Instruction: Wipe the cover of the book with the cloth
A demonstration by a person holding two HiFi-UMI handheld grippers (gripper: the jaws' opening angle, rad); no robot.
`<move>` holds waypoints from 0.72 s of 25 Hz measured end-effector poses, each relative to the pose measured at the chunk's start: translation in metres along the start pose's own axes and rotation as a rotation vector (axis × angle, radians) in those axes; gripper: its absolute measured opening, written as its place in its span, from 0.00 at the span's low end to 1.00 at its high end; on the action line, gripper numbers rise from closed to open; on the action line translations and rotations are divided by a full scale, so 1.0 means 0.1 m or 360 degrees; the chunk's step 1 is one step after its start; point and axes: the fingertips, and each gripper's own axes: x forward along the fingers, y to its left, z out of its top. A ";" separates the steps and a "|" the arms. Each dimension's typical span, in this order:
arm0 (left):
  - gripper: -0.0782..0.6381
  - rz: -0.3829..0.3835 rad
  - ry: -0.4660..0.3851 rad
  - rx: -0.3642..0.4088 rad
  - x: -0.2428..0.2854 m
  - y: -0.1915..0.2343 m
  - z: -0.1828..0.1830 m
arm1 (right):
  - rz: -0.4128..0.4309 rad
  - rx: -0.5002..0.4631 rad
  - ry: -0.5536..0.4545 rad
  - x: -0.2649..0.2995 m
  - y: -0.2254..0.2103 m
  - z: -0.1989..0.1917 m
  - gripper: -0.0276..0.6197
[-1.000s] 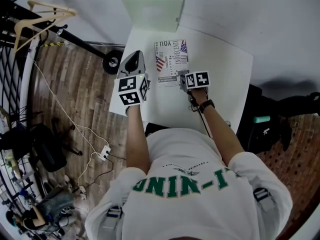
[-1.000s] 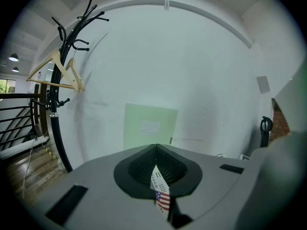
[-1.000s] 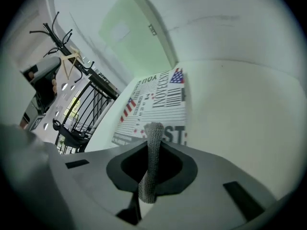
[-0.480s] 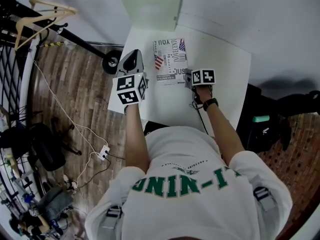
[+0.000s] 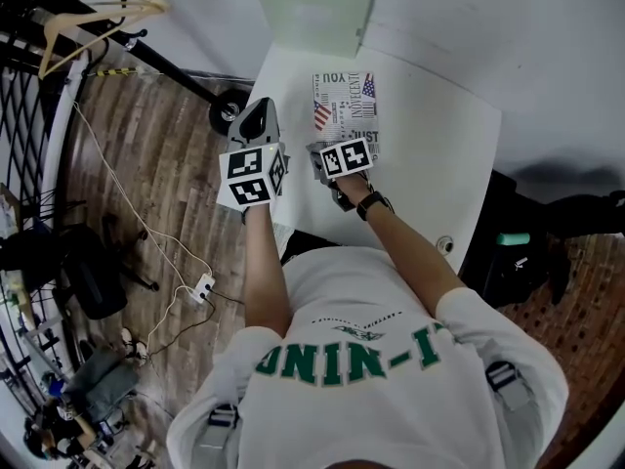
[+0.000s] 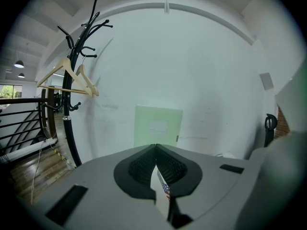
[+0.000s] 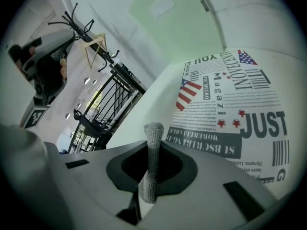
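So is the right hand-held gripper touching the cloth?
Touching. The right gripper view shows the grey cloth pinched between the closed jaws of the right hand-held gripper, poking out past their tips.

White tee (image 5: 371, 379), green print, blk watch (image 5: 374, 204).

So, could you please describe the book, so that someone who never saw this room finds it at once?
Look at the white table; at its far end stands a pale green box. The book lies flat just in front of that box. Its newspaper-style cover, with small flags and the word JUST, sets it apart.
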 end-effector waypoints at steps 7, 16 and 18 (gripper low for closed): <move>0.13 -0.0015 0.0011 -0.0014 -0.02 0.01 -0.06 | -0.0113 0.0065 -0.0159 -0.27 -0.33 -0.02 0.09; 0.13 -0.0171 0.0023 0.0047 0.12 -0.43 -0.01 | -0.0368 0.0326 -0.0354 -1.12 -1.29 -0.21 0.09; 0.13 -0.0193 0.0021 0.0056 0.14 -0.51 0.00 | -0.0353 0.0403 -0.0380 -1.19 -1.37 -0.23 0.09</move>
